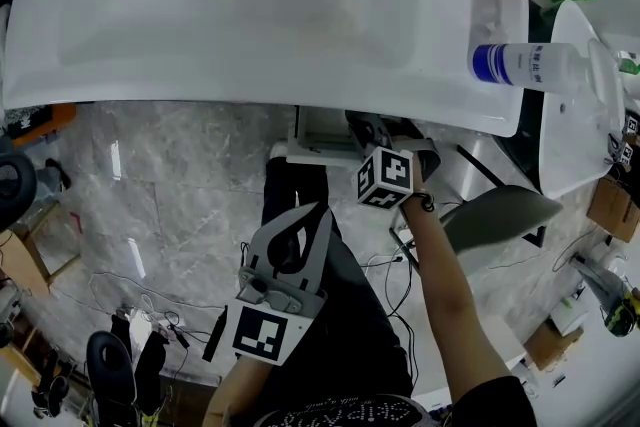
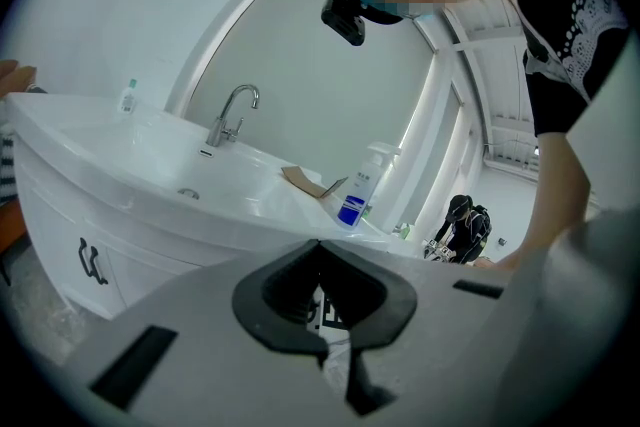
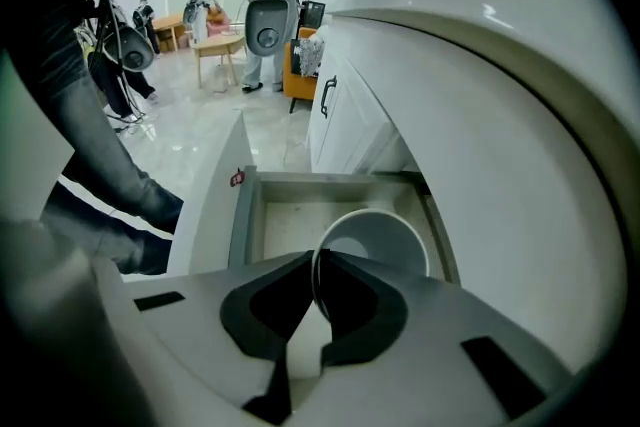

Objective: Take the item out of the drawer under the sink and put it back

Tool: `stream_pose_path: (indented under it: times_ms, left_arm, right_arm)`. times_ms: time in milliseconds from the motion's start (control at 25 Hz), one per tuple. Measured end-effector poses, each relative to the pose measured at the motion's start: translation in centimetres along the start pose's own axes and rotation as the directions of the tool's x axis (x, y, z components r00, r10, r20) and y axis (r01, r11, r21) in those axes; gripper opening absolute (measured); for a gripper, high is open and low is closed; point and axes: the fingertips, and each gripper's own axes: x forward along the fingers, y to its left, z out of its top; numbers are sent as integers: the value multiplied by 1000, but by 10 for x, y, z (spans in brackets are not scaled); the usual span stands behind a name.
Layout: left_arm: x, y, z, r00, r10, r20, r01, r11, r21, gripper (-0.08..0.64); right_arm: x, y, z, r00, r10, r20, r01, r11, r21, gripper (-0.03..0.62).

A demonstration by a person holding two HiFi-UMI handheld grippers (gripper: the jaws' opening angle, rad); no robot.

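Right gripper (image 3: 316,255) jaws pinching rim of white cup (image 3: 380,237), cup at 1 o'clock of jaws, over open drawer (image 3: 268,215) beneath sink (image 1: 150,5), left gripper (image 2: 318,245) jaws pressed together, empty.

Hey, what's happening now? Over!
Right gripper shut on white cup, by its rim, over open drawer. Left gripper shut, empty. Nothing blocking the drawer.
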Motion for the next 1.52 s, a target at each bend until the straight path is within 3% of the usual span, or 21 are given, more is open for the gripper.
stream_pose_path:
  times_ms: [600, 1520]
  left_arm:
    - [3, 1, 1, 1000, -24, -4, 24, 999, -28, 3]
    - [0, 6, 6, 1000, -22, 11, 22, 999, -31, 3]
  right_arm:
    - [29, 12, -6, 993, 73, -97, -75, 997, -20, 25]
    - [25, 13, -3, 995, 66, -81, -64, 998, 23, 29]
